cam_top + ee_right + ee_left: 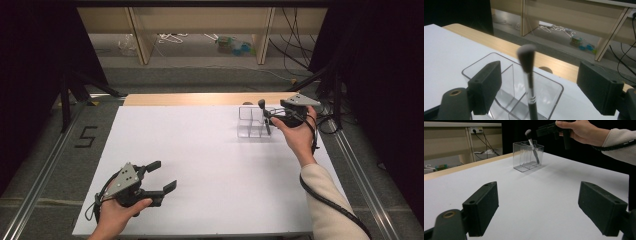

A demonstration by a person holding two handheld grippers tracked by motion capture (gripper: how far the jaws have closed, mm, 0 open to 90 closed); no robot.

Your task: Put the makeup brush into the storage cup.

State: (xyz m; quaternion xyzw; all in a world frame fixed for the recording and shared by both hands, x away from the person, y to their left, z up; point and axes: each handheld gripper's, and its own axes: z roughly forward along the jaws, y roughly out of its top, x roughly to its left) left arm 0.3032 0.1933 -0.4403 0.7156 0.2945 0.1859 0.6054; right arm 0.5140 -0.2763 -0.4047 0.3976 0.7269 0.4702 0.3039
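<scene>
We left the brush (528,82) leaning in the clear organizer (251,122) near the table's (200,165) far right corner, both hand-held grippers, right (263,111) and left (163,176), released; light, slim, we judged it best gripped by its stiff handle.

Glossy clear plastic organizer (499,75) (brush (528,82) ferrule shiny metal) on matt white table (200,165).
</scene>
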